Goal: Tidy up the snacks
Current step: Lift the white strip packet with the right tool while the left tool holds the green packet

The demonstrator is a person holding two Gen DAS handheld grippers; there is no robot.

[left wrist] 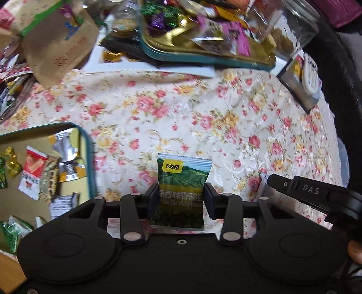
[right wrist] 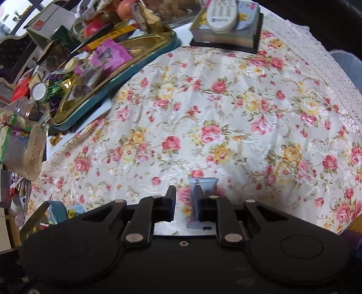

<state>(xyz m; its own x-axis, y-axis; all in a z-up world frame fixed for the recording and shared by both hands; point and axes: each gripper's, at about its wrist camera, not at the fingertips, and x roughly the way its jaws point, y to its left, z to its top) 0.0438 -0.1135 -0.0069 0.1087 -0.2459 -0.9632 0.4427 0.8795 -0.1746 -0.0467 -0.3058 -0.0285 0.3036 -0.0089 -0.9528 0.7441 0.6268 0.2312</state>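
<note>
My left gripper (left wrist: pixel 181 199) is shut on a green garlic-flavour pea packet (left wrist: pixel 183 181) and holds it upright above the floral tablecloth (left wrist: pixel 203 113). To its left lies a teal-rimmed gold tin (left wrist: pixel 87 158) with several snack packets inside. My right gripper (right wrist: pixel 184 201) hangs above the same cloth (right wrist: pixel 226 113). Its jaws stand slightly apart. A pale blue packet (right wrist: pixel 207 183) rests against the right finger (right wrist: pixel 200 203), with a gap to the left finger. The right gripper's finger also shows in the left wrist view (left wrist: pixel 301 187).
A second teal-rimmed gold tray (left wrist: pixel 203 56) (right wrist: pixel 108 90) full of sweets sits at the back. A brown paper bag (left wrist: pixel 56 45), glass jars (left wrist: pixel 301 22) and a remote on a box (right wrist: pixel 224 15) crowd the table's far side.
</note>
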